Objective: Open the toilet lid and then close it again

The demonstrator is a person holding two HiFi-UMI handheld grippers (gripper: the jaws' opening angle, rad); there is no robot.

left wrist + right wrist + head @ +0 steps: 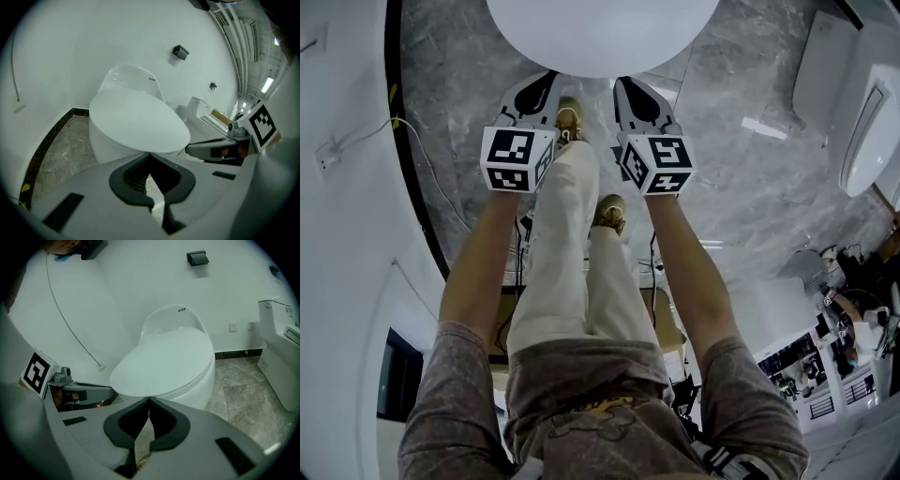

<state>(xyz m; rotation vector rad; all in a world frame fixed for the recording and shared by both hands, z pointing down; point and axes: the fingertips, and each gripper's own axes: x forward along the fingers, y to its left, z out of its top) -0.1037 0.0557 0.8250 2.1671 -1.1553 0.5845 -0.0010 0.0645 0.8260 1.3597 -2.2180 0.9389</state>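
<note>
Grey sleeves and two bare forearms [478, 272] fill the bottom of the head view, with pale trousers [572, 234] and two tan shoes [569, 117] between them. Each forearm ends in a gripper carrying one marker cube [517, 157], so two cubes in all. Side by side, the left gripper [547, 79] and right gripper [624, 84] point at the front edge of the white toilet lid [600, 33], which lies flat and shut on its bowl. Whether either tip touches the lid cannot be told. Both pairs of jaws are pressed together with nothing between them, as each gripper view shows plainly. The forward shoe stands on the grey marbled floor [750, 169] below and between the two grippers.

Two toilets are in sight: the one ahead and a second toilet [862, 131] well apart at the right. One thin cable [70, 319] runs down the white wall, and one dark skirting strip [405, 178] edges the floor.

Only the gripper views show the rounded shell [173, 317] rising behind the lid, one small dark fixture [197, 258] on the wall above it and a wall socket [233, 326]. Each of them also catches the other gripper alongside. Only the head view shows the legs and shoes
</note>
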